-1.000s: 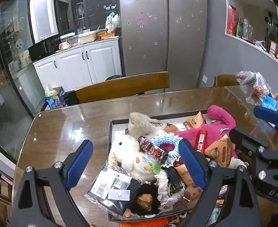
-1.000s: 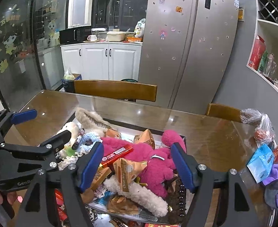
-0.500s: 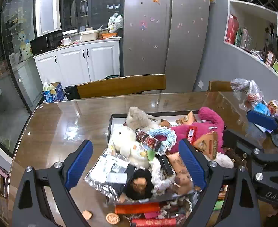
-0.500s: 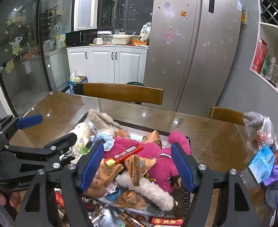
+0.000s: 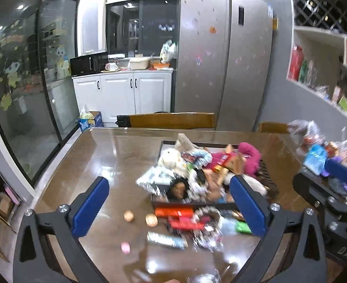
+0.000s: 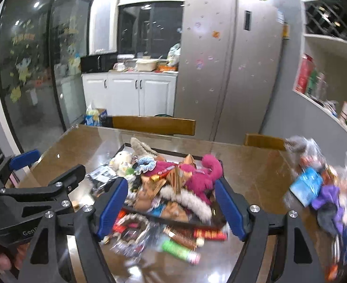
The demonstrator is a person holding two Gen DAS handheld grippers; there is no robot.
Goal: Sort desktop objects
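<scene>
A dark tray (image 5: 192,204) on the brown table is heaped with toys and snacks: a pink plush (image 5: 249,158) (image 6: 201,176), a white plush (image 5: 171,158), a doll head (image 5: 179,188), several snack packets. More packets (image 5: 173,212) (image 6: 209,233) and two round nuts (image 5: 151,219) lie on the table in front of the tray. My left gripper (image 5: 170,205) is open and empty, above the near table. My right gripper (image 6: 171,206) is open and empty, just right of it, also back from the tray.
A pile of bagged items (image 6: 319,184) (image 5: 319,151) sits at the table's right edge. Two wooden chairs (image 5: 171,120) (image 6: 263,141) stand at the far side. A fridge (image 5: 223,66) and white cabinets (image 5: 126,94) are behind. A small pink sweet (image 5: 125,247) lies near the front.
Both grippers have pulled back and up from the tray, so the loose packets and nuts in front of it now show. Both stay open and empty.
</scene>
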